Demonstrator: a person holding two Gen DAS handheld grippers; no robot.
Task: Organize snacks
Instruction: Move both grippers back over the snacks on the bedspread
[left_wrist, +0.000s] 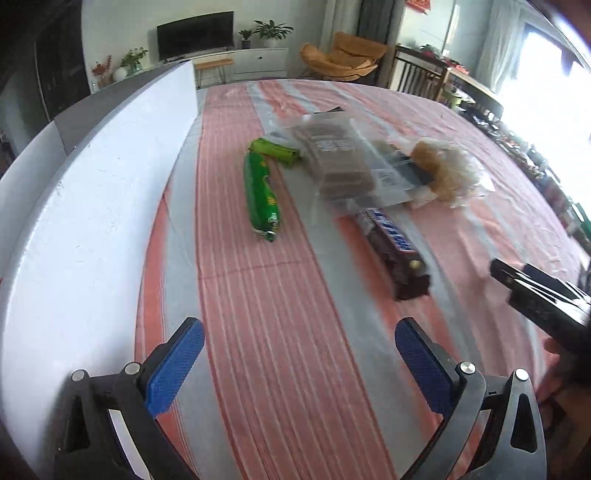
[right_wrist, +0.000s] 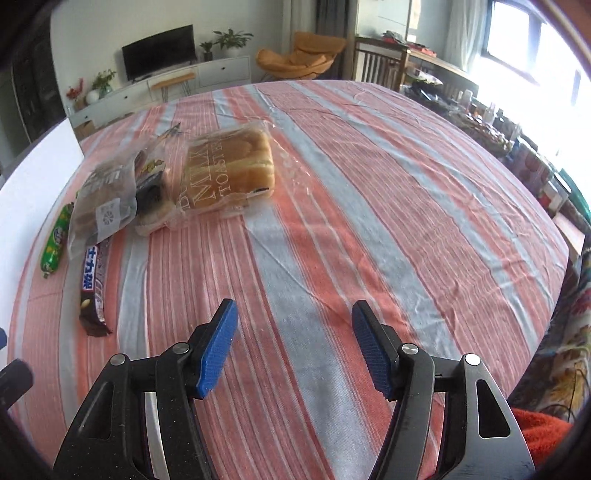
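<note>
Striped cloth (right_wrist: 332, 221) bare between both grippers' parted jaws, snacks (right_wrist: 229, 166) beyond

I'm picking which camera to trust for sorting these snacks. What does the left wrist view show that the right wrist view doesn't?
Only the left wrist view: a second, shorter green pack behind the long one, the white board large along the table's left side, and the other gripper's black body at the right edge.

Only the right wrist view: the milk toast loaf sharp, with readable print, and bare striped tablecloth to its right.

Both: the long green sausage pack, the dark chocolate bar, the clear-bagged brown bread, and open, empty jaws on each gripper.
</note>
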